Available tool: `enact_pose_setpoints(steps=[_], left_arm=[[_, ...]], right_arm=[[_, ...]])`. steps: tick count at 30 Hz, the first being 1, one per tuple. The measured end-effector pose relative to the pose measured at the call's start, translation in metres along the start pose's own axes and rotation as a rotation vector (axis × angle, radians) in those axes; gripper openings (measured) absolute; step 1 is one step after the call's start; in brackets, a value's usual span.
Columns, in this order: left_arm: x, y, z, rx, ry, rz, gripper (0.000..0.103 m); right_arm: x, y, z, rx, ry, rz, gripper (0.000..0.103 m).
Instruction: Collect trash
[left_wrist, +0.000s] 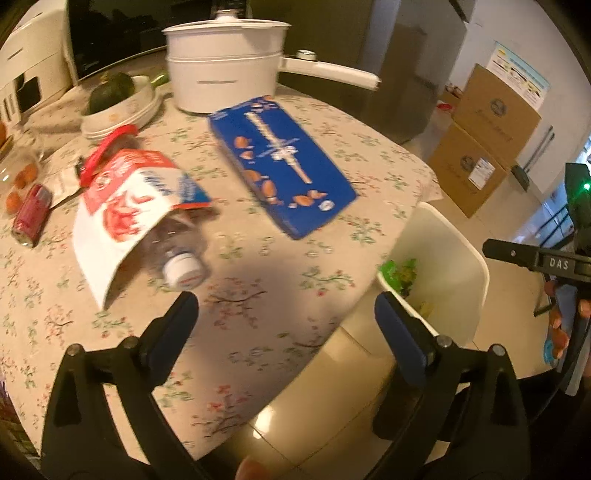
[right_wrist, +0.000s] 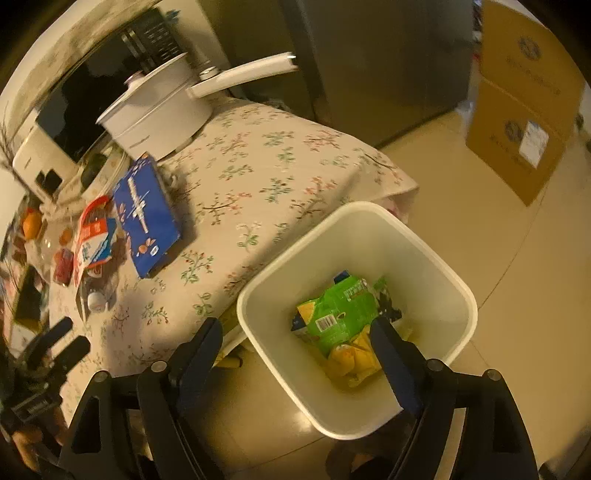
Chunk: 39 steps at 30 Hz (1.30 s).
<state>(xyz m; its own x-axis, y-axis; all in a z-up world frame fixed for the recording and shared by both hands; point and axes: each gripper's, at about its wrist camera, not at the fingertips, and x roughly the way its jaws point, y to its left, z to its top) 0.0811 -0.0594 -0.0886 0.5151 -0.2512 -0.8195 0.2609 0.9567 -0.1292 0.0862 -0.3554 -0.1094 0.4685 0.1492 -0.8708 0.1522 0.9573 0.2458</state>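
The white plastic bin's (right_wrist: 436, 258) mouth is being left unobstructed; the far table is being crowded by a white lidded pot (left_wrist: 225, 62).

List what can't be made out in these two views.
- Plastic bottle: left wrist view, body hidden under the red-and-white bag.
- Print on the blue box: motion-blurred in both views.
- Bin contents under the green wrapper: right wrist view, partly blocked by the right claw.
- Red can label: too small.
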Motion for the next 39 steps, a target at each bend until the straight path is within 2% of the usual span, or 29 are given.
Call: enact_pose_setpoints(steps=[13,17,22,28,31,34,36,37,39], left_arm=[[-0.007,0.071,0.001,-0.096,-0.002,0.121,0.099],[0.008,0.093,0.006,-0.068,0.037,0.204,0.099],[0.020,0.118,0.015,-0.030,0.081,0.253,0.099],[0.043,0.123,0.010,0.035,0.141,0.337,0.099],[0.054,0.120,0.011,0.074,0.136,0.372,0.096],[0.061,0.122,0.013,0.067,0.145,0.386,0.084],[0.063,0.124,0.014,0.052,0.150,0.373,0.067],[0.063,0.126,0.016,0.040,0.148,0.363,0.063],[0.062,0.130,0.018,0.014,0.143,0.340,0.041]], right_arm=[[0.020,0.070,0.002,-0.181,0.054,-0.008,0.085],[0.027,0.090,0.009,-0.246,0.079,-0.022,0.085],[0.030,0.114,0.026,-0.287,0.087,0.000,0.086],[0.048,0.133,0.037,-0.313,0.074,0.010,0.086],[0.063,0.138,0.039,-0.308,0.117,0.012,0.086],[0.067,0.146,0.044,-0.317,0.107,0.018,0.086],[0.067,0.150,0.048,-0.317,0.097,0.020,0.086],[0.068,0.151,0.049,-0.312,0.094,0.023,0.086],[0.072,0.151,0.052,-0.298,0.100,0.031,0.086]])
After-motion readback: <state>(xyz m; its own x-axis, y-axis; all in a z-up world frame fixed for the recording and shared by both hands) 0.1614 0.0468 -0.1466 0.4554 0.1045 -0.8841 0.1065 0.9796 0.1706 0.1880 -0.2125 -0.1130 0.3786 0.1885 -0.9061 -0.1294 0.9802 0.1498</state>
